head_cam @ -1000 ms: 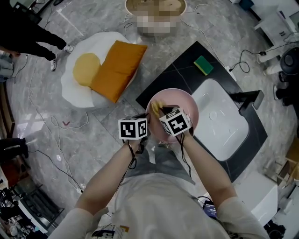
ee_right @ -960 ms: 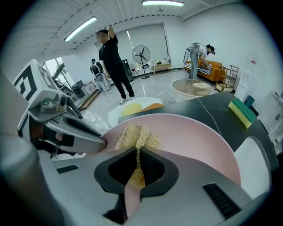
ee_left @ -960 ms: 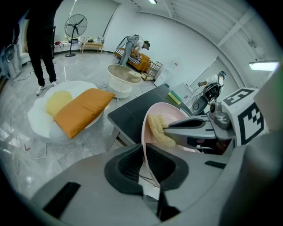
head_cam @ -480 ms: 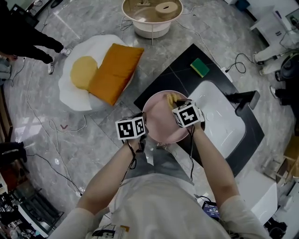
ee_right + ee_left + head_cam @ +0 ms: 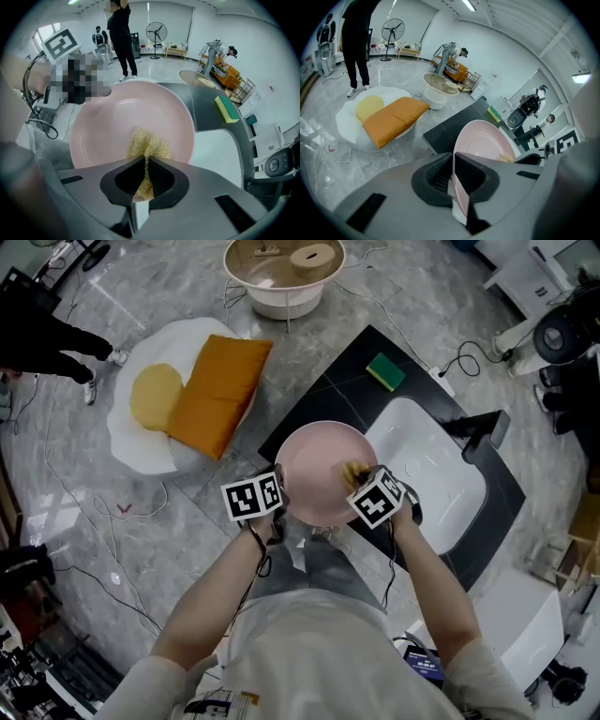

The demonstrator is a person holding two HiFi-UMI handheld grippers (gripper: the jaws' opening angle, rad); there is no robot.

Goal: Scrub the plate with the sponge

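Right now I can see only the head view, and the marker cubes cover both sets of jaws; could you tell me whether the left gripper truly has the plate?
Observer: Yes, the left gripper is shut on the plate's near rim.
Operator: Thank you. And the right one?
Observer: The right gripper is shut on the sponge.
Operator: Is the sponge touching the plate?
Observer: Its free end fans out against the plate's inner face, just beyond the jaws.

Clearance over black countertop (image 5: 323,390) and white rectangular sink basin (image 5: 441,484).
Basin open beside the right gripper (image 5: 145,164) and its clamped yellow mesh scourer (image 5: 147,145); black faucet (image 5: 476,432) at its far side. The round pink plate (image 5: 319,465), pinched at the rim by the left gripper (image 5: 453,161), fills the gap between grippers. One green-and-yellow block sponge (image 5: 385,371) lies well apart, open all round.
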